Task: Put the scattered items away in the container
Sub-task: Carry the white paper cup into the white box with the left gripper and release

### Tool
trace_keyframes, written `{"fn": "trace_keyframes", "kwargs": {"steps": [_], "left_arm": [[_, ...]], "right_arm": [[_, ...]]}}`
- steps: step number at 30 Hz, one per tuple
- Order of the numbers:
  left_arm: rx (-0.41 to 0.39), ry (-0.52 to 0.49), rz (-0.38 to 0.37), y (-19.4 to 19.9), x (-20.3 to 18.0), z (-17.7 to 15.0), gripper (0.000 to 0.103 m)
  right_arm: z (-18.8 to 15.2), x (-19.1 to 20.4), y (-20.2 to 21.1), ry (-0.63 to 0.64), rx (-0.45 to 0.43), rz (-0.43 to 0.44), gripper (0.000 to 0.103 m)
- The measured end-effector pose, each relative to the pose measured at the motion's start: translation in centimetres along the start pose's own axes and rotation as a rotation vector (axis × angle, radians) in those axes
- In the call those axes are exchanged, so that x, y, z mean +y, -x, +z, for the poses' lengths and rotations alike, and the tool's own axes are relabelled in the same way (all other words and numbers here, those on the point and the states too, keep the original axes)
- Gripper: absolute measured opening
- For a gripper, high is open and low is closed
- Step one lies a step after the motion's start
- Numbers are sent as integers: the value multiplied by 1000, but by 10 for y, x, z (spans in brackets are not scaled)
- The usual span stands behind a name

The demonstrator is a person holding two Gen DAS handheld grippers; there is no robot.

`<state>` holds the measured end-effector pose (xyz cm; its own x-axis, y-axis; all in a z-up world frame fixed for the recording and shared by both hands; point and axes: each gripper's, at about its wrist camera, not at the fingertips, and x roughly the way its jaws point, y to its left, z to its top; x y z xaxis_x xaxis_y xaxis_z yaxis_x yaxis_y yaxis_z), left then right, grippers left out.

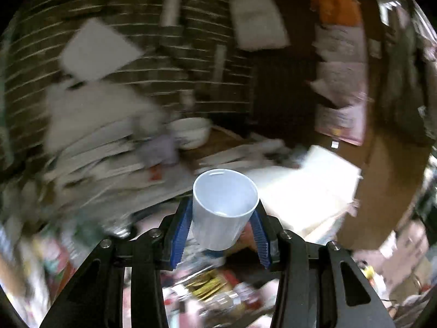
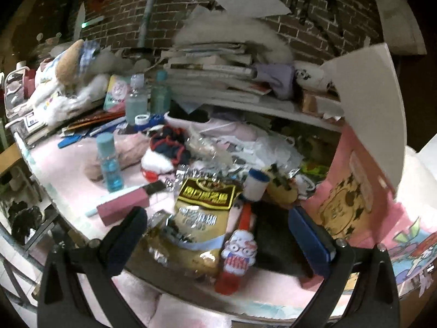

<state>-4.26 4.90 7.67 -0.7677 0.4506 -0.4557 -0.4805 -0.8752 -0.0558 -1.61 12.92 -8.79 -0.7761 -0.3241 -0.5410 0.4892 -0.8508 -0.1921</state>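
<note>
Left tongs (image 1: 222, 228) pinch a white cup (image 1: 224, 207) upright between blue pads, held above the cluttered worktop (image 1: 207, 289). Right tongs (image 2: 218, 235) stand spread wide and empty over a gold snack bag (image 2: 198, 218) and a red cartoon-figure item (image 2: 236, 257) on the pink worktop.

The left gripper (image 1: 222, 218) was angled somewhat downward, its blue-padded fingers (image 1: 182, 229) drawn in on either side of a white cup (image 1: 224, 207) — pads pressing its wall, the cup upright between them and lifted clear of the clutter. The right gripper (image 2: 218, 235) tilted down a little more steeply, its jaws spread as wide as they went — nothing pinched between them. Its left finger (image 2: 127, 235) looked dark and blurred; the right one showed a blue pad (image 2: 308, 235). Both black frames filled the lower edge of their views.
</note>
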Motion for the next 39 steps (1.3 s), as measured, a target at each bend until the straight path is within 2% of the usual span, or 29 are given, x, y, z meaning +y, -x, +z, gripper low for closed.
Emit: {"fn": "trace_keyframes", "kwargs": {"steps": [4, 12, 18, 21, 23, 26, 30, 37, 38, 39], "left_arm": [[82, -66, -80, -30, -41, 25, 38], [293, -140, -134, -102, -97, 46, 38], [485, -186, -59, -150, -116, 36, 38], [571, -205, 9, -177, -119, 28, 38], [614, -226, 45, -190, -122, 24, 38], [674, -242, 61, -204, -125, 17, 38], [722, -284, 113, -217, -129, 6, 38], [757, -310, 128, -221, -130, -4, 39], [756, -301, 121, -219, -129, -4, 40], [752, -296, 117, -218, -129, -4, 47]], "right_arm": [[-3, 1, 1, 10, -4, 6, 103], [-8, -1, 2, 12, -6, 38, 103], [-16, 1, 1, 12, 7, 62, 103], [-18, 0, 1, 3, 10, 77, 103], [-18, 0, 0, -1, 10, 84, 103], [-20, 1, 0, 2, 12, 89, 103], [-22, 1, 0, -1, 14, 91, 103], [-26, -14, -3, -53, 14, 78, 103], [-27, -15, -3, -57, 16, 74, 103], [-27, -17, -4, -60, 17, 73, 103]]}}
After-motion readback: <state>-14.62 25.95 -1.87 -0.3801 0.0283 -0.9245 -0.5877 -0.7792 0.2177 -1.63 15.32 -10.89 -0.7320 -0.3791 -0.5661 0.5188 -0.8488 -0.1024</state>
